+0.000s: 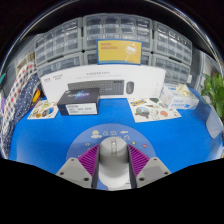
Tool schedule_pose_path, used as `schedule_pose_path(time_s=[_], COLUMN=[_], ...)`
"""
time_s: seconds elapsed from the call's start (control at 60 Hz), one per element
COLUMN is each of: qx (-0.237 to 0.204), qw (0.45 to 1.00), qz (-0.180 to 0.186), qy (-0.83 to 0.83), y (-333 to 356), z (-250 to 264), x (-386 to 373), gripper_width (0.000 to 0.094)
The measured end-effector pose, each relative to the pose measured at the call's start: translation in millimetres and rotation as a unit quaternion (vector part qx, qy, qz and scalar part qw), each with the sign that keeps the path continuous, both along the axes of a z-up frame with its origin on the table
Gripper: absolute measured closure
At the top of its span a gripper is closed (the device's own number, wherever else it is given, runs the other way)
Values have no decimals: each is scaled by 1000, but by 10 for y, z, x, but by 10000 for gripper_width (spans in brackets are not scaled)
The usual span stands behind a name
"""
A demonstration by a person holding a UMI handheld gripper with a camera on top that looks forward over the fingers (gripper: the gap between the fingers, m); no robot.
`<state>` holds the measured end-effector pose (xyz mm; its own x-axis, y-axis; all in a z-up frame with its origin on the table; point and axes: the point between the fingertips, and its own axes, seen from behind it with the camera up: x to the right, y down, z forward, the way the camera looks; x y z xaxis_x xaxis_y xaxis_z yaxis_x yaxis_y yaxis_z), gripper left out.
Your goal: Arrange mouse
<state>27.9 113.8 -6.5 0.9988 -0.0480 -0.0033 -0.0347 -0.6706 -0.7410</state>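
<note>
Gripper: two-finger gripper (114, 163) with purple ribbed pads (88, 160) on the inner finger faces; fingers drawn in narrow around the mouse.
Mouse: small grey computer mouse (114, 149) with a dark scroll wheel, sitting between the two fingers; both pads appear to press its sides, no gap visible on either side.
Mouse support: cannot tell whether the mouse rests on the table or is lifted off it.
Landmark: blue table surface (60, 130), used as reference for all positions below.
Box, far side of table: white rectangular carton printed with a keyboard and mouse picture (98, 88), standing at the table's far edge, beyond the fingers.
Box, in front of carton: dark flat box with blue-white printing (79, 99), lying on the table just before the white carton.
Table, far left: small printed card with brownish objects on it (43, 111), details too small to read.
Table, far right: pale sheet with scattered small items (155, 108), and a white-and-teal package (180, 96) beyond it.
Table, middle: small black object (95, 135) lying just ahead of the left finger.
Behind table: wall of clear plastic drawer bins (60, 45) with a yellow label panel (119, 51).
</note>
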Motion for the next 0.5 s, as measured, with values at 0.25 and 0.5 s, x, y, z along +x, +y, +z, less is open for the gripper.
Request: schedule_pose_path(time_s=[0.25, 0.5], qx=[-26, 14], qw=[999, 1000], qz=[10, 0], qy=[26, 24], y=[5, 61], z=[104, 1101], x=[-109, -19], gripper_width=[57, 68])
